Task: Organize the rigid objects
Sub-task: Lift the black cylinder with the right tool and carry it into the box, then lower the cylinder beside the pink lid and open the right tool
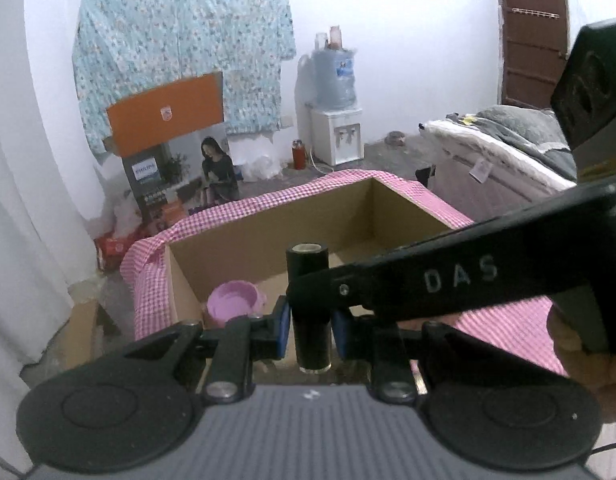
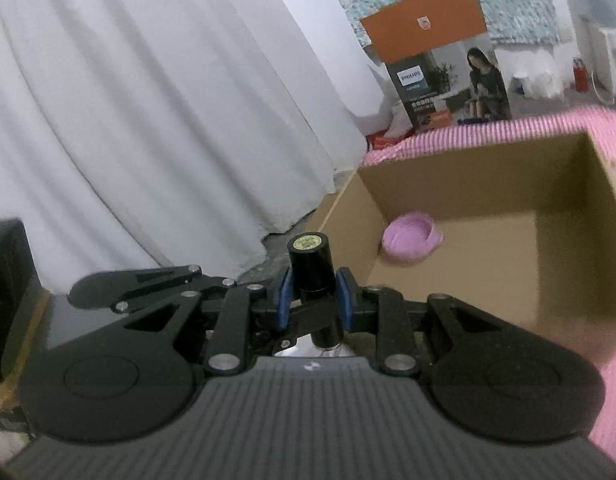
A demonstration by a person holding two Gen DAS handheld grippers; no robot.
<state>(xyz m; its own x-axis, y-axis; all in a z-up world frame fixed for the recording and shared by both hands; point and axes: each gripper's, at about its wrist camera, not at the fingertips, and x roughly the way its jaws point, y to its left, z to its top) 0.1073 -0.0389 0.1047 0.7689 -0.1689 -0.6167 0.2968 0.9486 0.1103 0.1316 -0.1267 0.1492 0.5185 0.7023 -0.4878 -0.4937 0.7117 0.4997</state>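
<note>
Here we see one open cardboard box [image 1: 267,236], its rim wrapped in pink checked cloth [image 1: 147,276]. In its near left corner sits a single pink bowl [image 1: 235,304]; the rest of the floor that shows is bare cardboard. From the right wrist view the same box [image 2: 468,184] lies ahead and to the right, with the bowl [image 2: 412,240] against its left wall. Left of the box a white curtain [image 2: 147,100] hangs to the floor, and behind it stands one orange-topped carton [image 1: 163,116]. Moving to the fingers: our left gripper [image 1: 310,326] is nearly closed, its blue pads [image 1: 283,322] pressing both sides of an upright black tube [image 1: 311,300] held over the box's near edge. Our right gripper [image 2: 314,302] is closed just as far on a second black tube [image 2: 310,264], tilted a little, with a yellowish label on its top end; it hangs left of the box, over the floor. In the left view the right tool crosses in front as a dark bar [image 1: 448,280] touching or passing just before the left tube; we cannot tell which. We count two tubes, two grippers, one box, one bowl.
</note>
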